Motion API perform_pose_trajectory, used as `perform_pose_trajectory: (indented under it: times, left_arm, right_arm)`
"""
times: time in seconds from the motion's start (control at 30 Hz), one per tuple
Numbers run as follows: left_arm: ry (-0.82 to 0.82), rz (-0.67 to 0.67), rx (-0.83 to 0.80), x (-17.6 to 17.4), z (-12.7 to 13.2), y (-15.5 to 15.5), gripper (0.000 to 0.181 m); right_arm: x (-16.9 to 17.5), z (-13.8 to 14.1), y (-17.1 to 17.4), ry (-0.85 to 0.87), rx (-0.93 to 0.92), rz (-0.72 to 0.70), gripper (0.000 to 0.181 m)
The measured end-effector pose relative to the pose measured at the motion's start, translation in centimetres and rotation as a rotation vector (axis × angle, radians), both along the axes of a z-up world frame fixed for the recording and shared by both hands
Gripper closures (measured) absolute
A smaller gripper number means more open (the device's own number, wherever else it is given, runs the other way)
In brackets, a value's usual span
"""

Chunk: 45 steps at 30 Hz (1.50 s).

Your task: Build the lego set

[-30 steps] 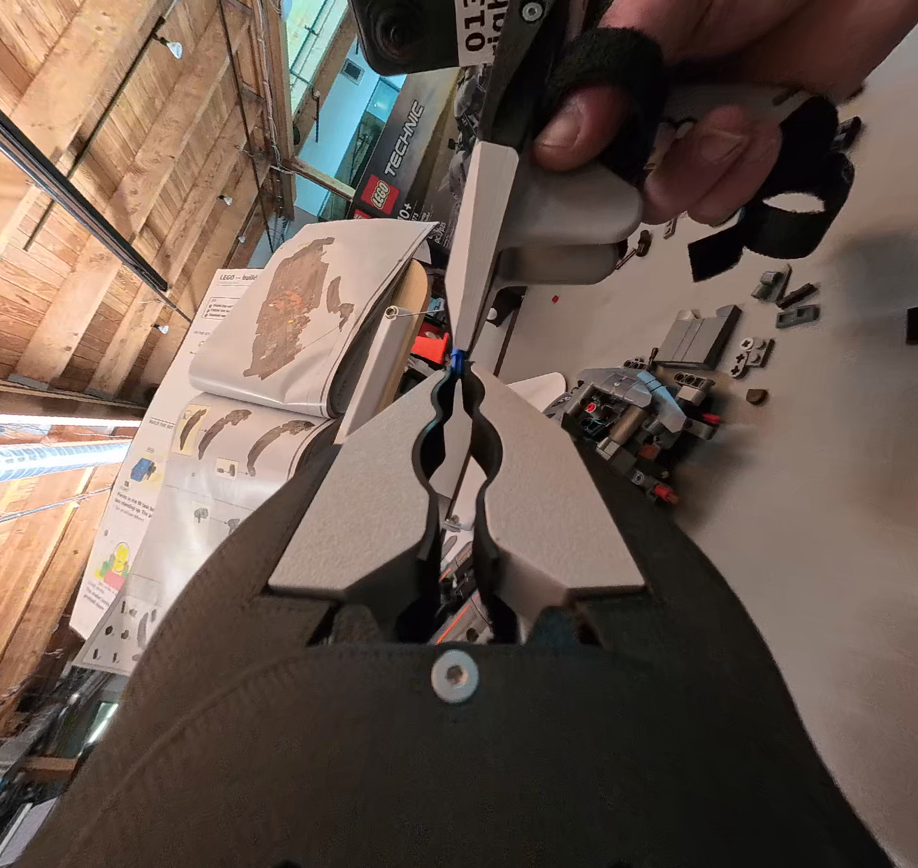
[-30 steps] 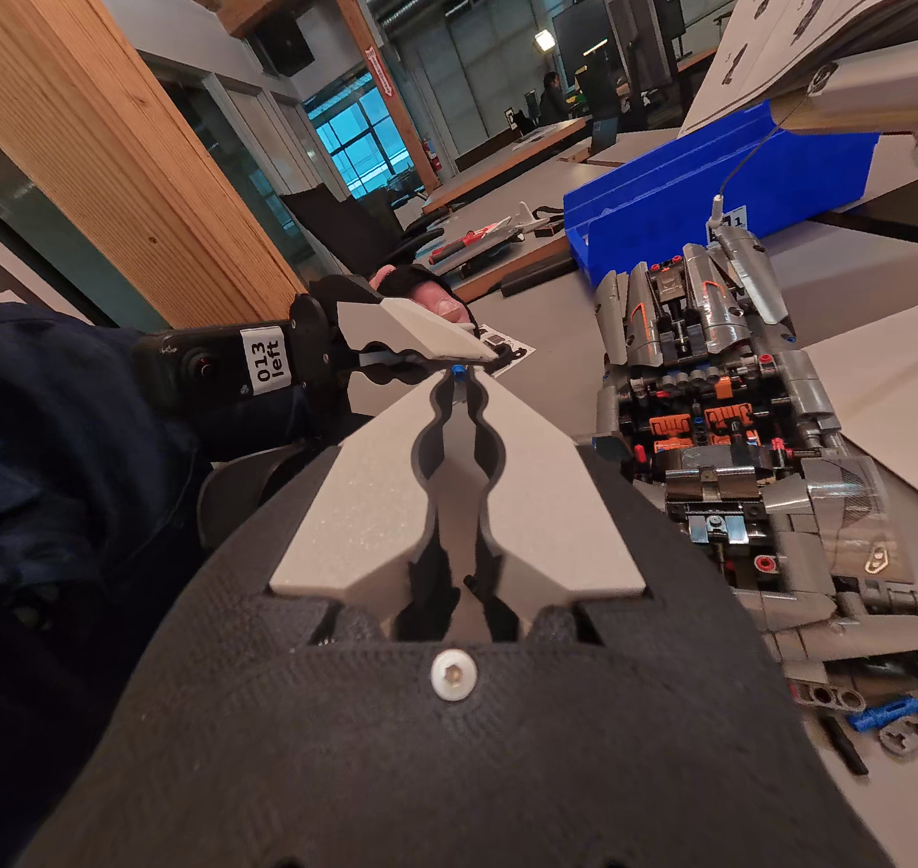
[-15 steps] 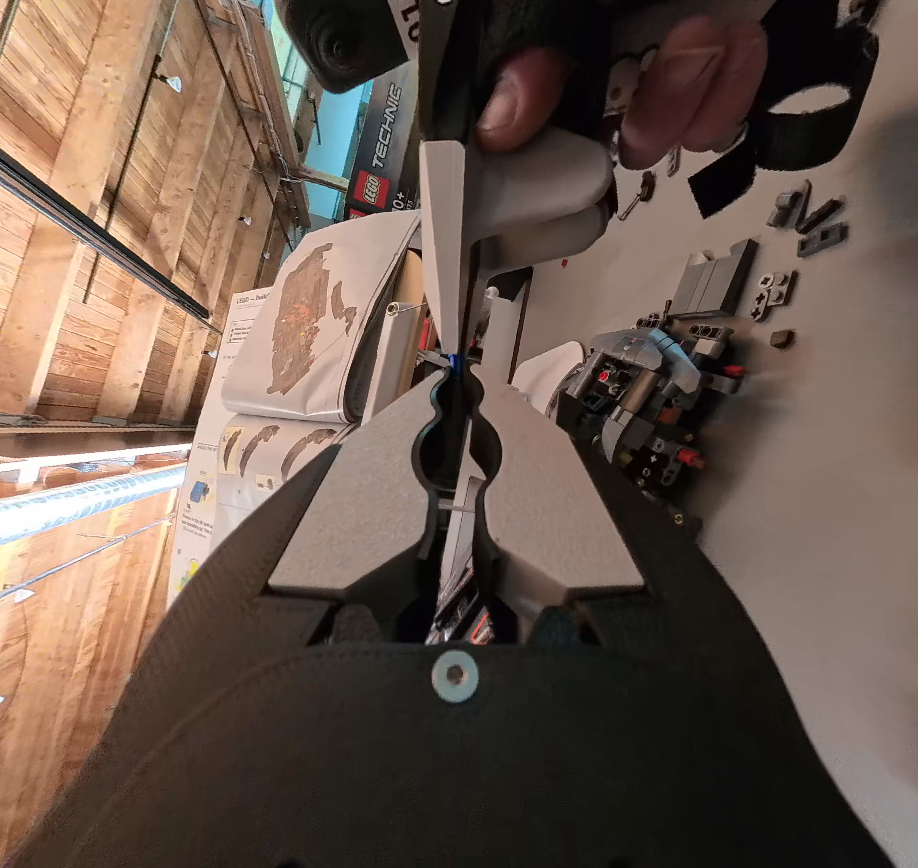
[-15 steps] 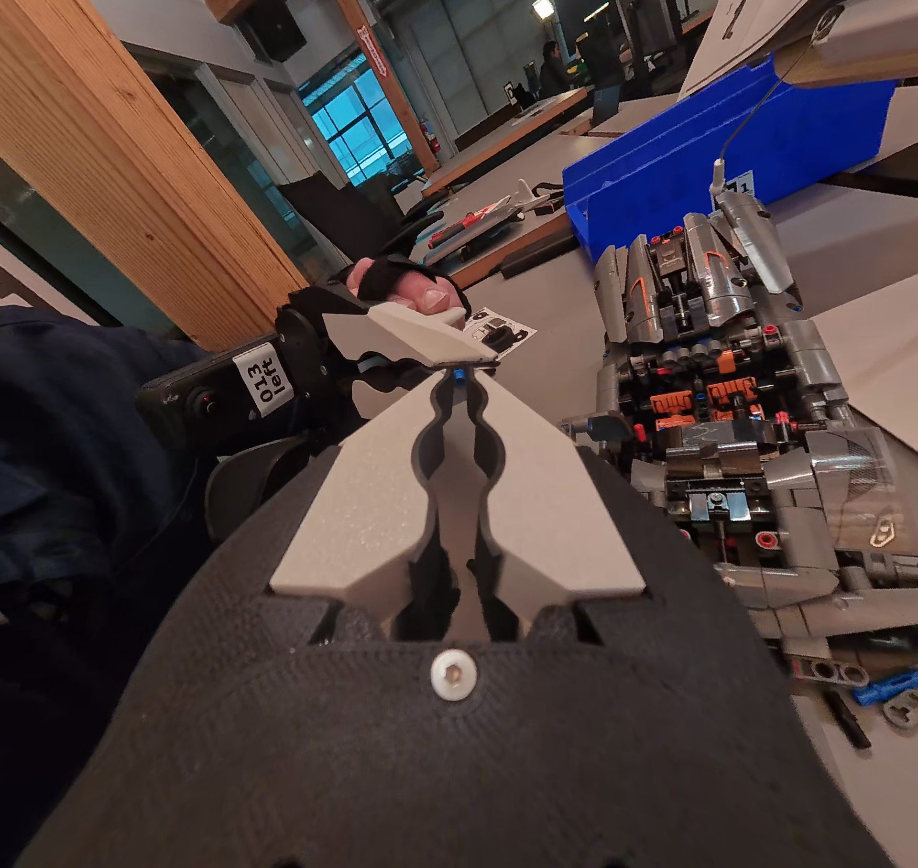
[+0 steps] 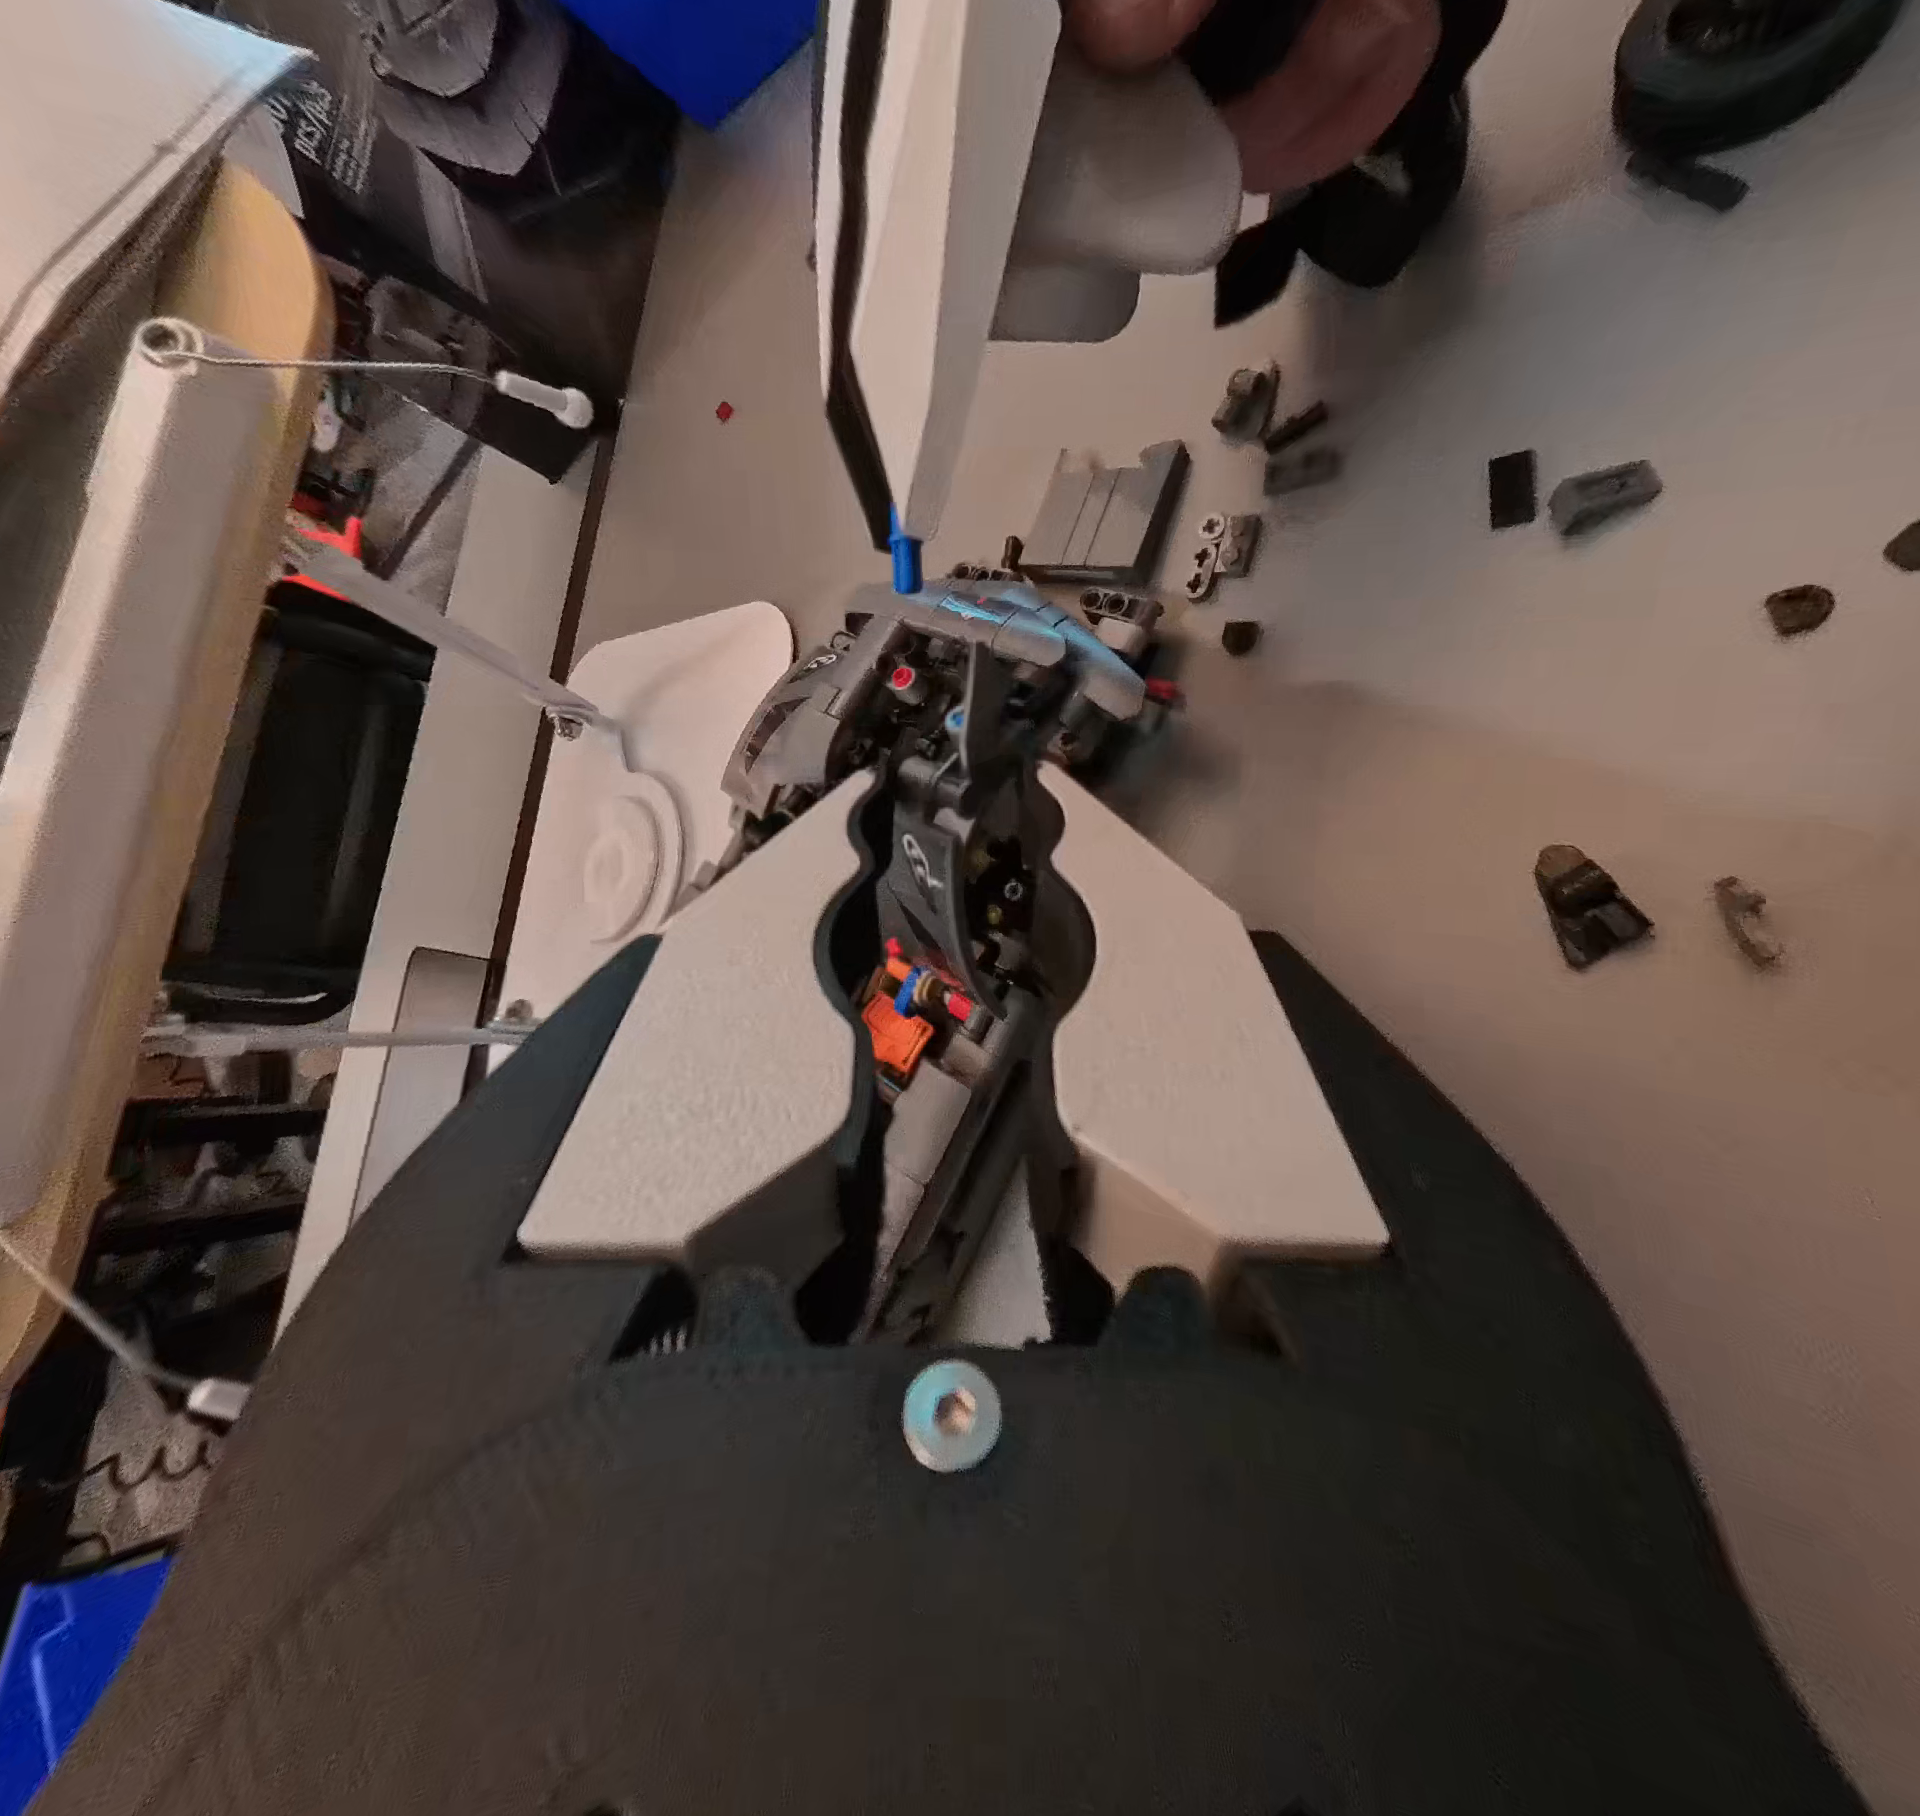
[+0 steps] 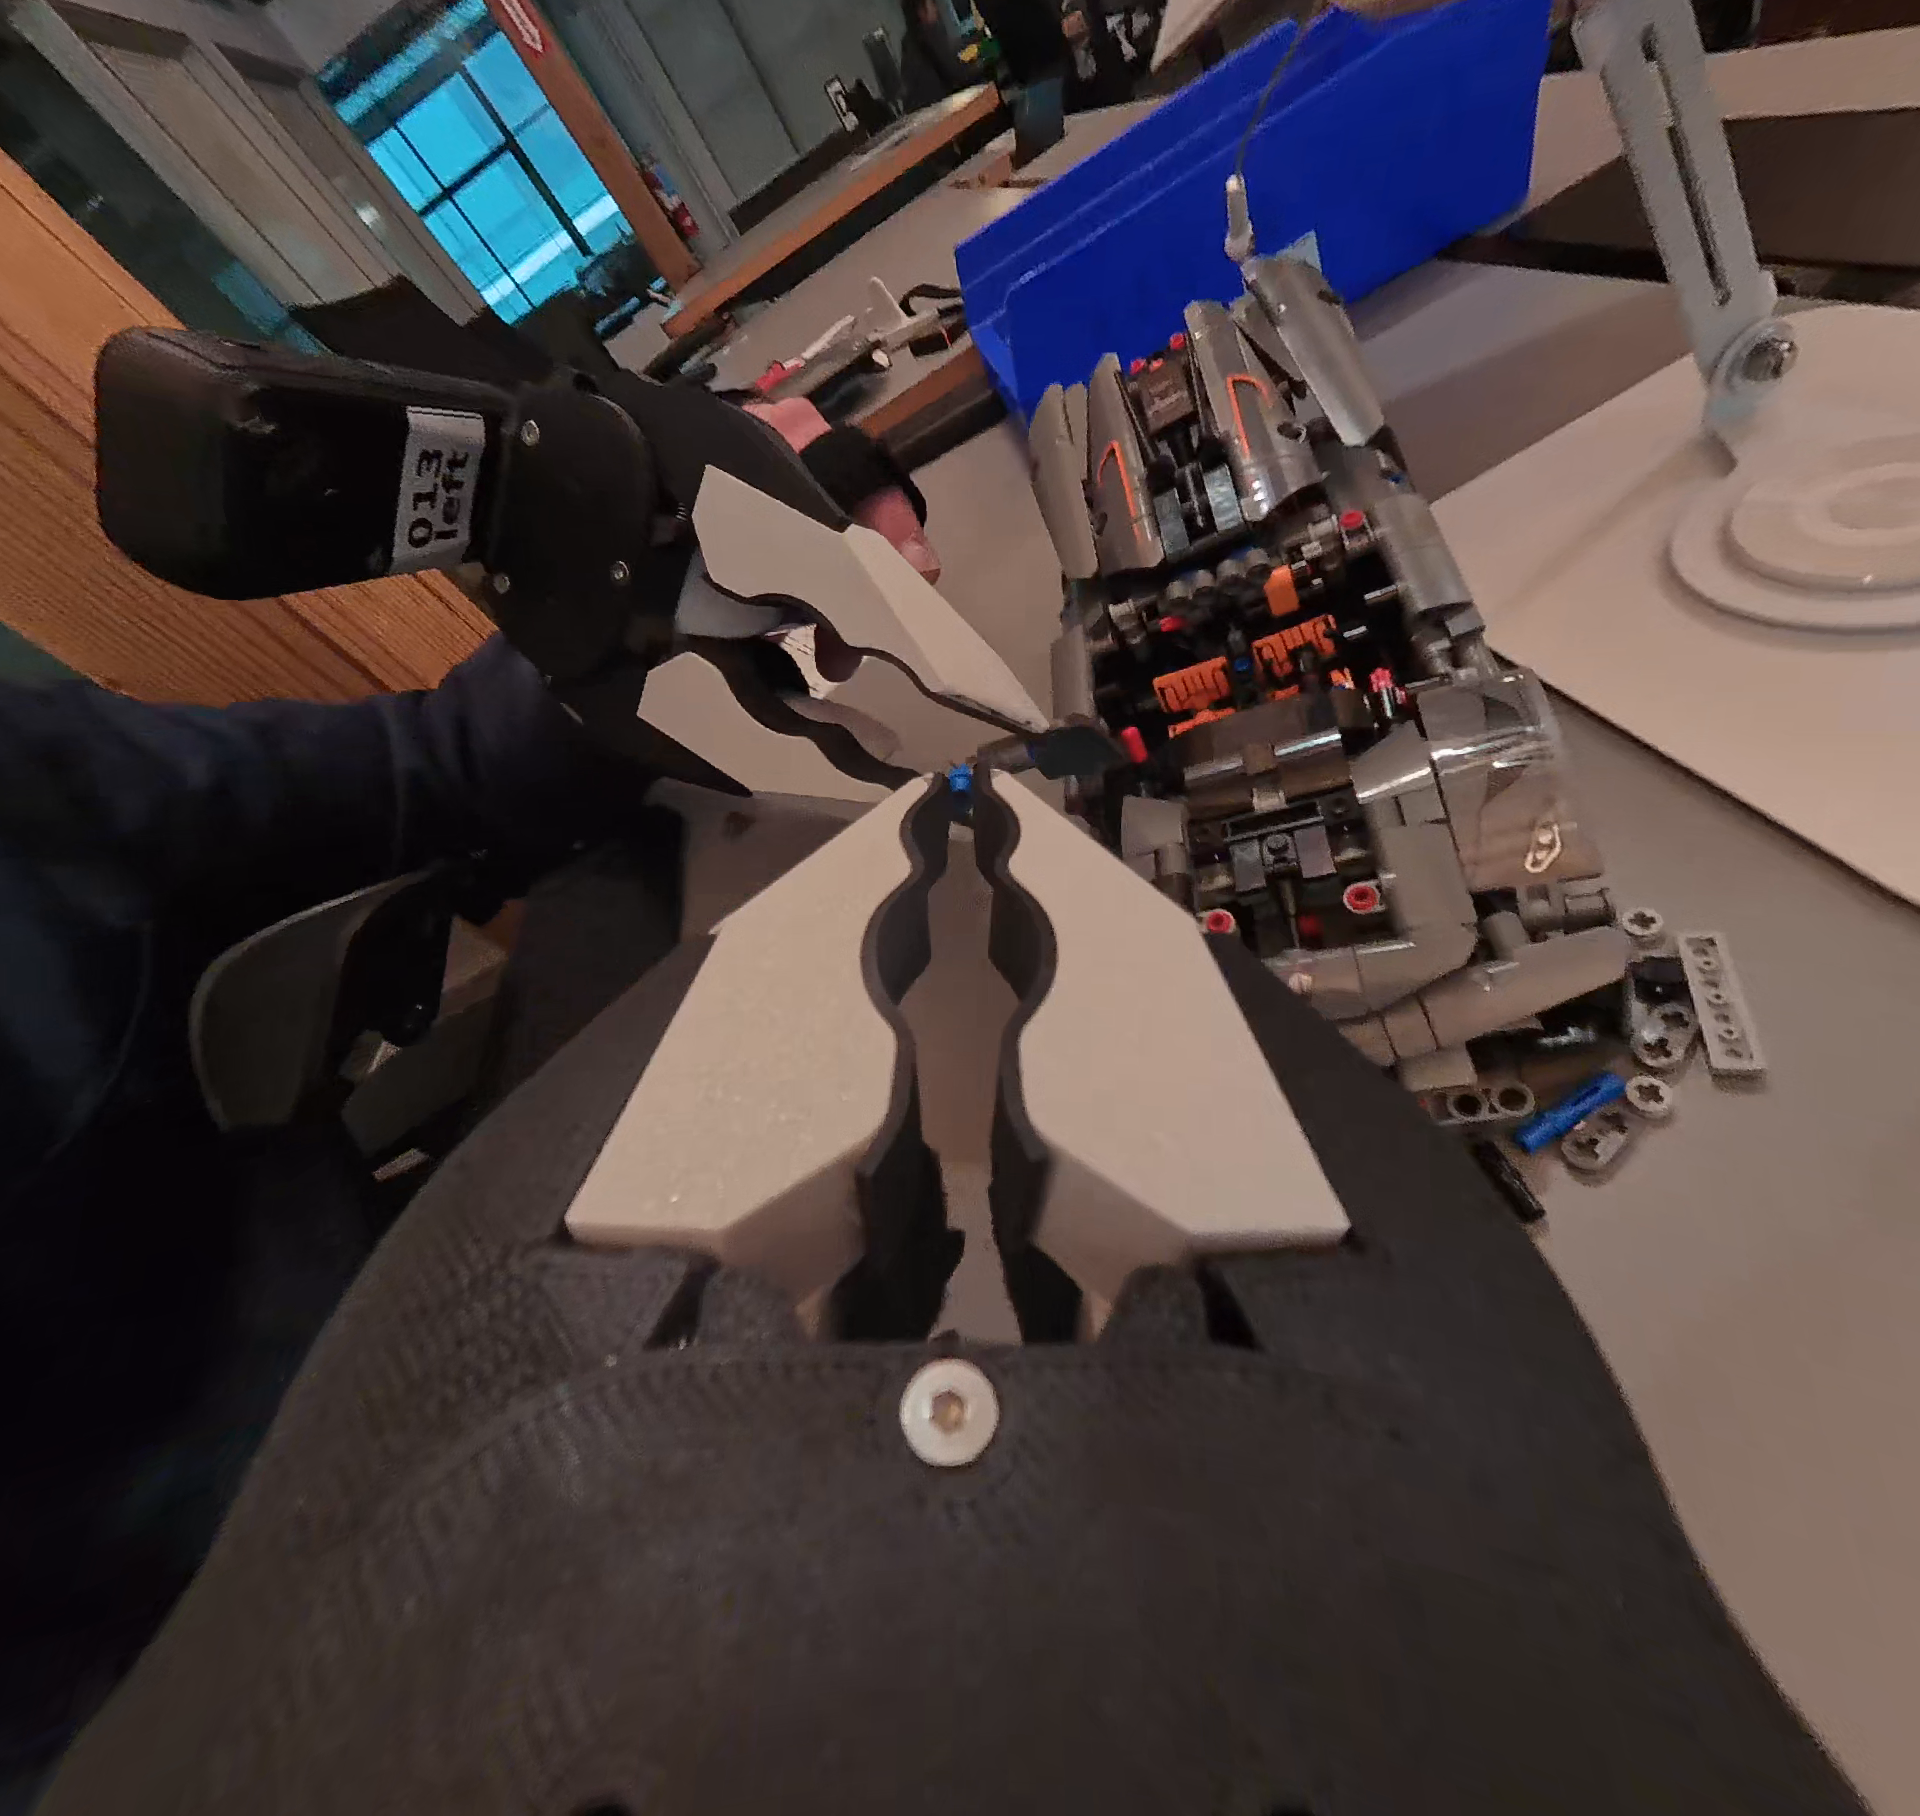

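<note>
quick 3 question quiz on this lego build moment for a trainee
1. True or false: the right gripper pinches a small blue pin at its tips.
2. The left gripper is closed on: A) a screwdriver, B) the Lego car model, C) a booklet.
3. What colour is the bin behind the model?

Key: 1 true; 2 B; 3 blue.
</note>
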<state>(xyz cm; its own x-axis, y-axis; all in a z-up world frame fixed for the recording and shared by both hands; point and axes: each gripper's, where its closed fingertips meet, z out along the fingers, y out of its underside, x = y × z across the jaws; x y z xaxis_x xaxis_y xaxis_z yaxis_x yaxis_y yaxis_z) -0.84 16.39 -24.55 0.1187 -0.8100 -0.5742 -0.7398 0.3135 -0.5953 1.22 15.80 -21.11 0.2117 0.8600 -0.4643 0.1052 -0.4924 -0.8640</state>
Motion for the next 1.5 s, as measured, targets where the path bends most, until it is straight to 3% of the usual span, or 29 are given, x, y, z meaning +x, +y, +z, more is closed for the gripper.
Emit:
perform_pose_trajectory:
  times: [0.37, 0.47, 0.6, 0.77, 1.1, 1.5]
  left_arm:
    - [-0.024, -0.009, 0.043, 0.5, 0.9, 0.2, 0.153]
    - [-0.032, -0.055, 0.067, 1.1, 1.9, -0.5, 0.162]
    - [0.059, -0.062, 0.037, 1.4, 0.3, -0.6, 0.173]
    - [0.028, -0.052, 0.013, 1.4, 0.6, -0.4, 0.175]
    - [-0.356, -0.12, -0.279, -1.1, 2.6, 0.3, 0.176]
    - [-0.511, -0.192, -0.435, -1.3, 2.7, 0.1, 0.177]
  right_arm:
    - [0.5, -0.4, 0.2, 0.0, -0.018, -0.001, 0.179]
    - [0.7, -0.3, 0.3, 0.01, -0.024, -0.002, 0.179]
    - [0.7, -0.5, 0.2, 0.012, -0.035, 0.004, 0.179]
    - [0.5, -0.7, 0.0, 0.003, -0.029, 0.016, 0.179]
    - [-1.5, -0.2, 0.6, 0.032, 0.081, 0.022, 0.179]
    - [-2.3, 0.0, 1.2, 0.013, 0.167, 0.011, 0.18]
